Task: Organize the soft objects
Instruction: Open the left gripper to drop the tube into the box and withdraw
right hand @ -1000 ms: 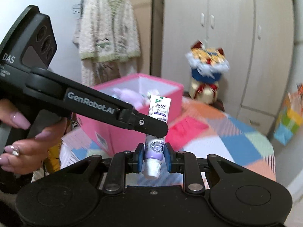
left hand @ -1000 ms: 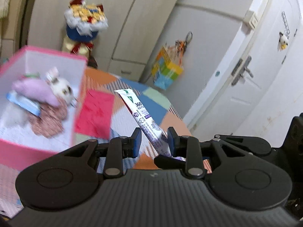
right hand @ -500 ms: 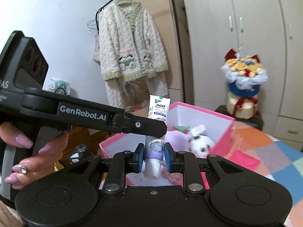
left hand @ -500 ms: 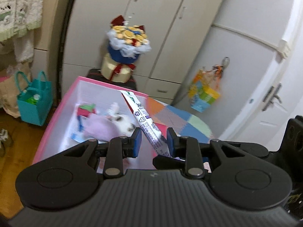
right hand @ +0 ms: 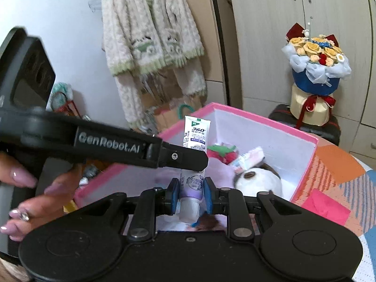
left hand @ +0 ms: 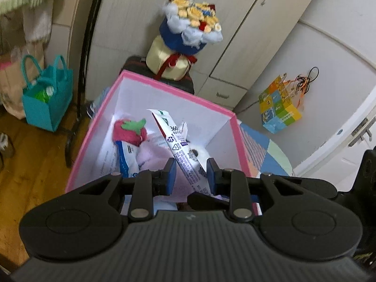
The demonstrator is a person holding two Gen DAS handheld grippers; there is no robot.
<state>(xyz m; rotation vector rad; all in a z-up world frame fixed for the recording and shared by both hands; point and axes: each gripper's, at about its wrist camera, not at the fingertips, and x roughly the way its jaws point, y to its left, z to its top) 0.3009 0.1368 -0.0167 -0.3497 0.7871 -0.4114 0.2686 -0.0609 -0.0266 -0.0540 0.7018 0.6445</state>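
Upright between the blue pads of the right gripper, a white and purple plastic toothpaste tube is clamped by its purple lower part, just above the white cap, with the flat crimped end uppermost. The left gripper is drawn in to a narrow gap, and the same tube is seen passing between its pads. The tube leans against one pad while a gap is left at the other, so a grip by this gripper cannot be confirmed. One black finger of the left gripper is laid across the front of the tube at mid-height. A hand is wrapped around that gripper's handle.

The tube is held above the open pink-rimmed white cardboard box. Inside the box a red strawberry plush, a blue and white packet and a white furry plush with a dark patch are lying close together. The box is set on a patchwork cover.
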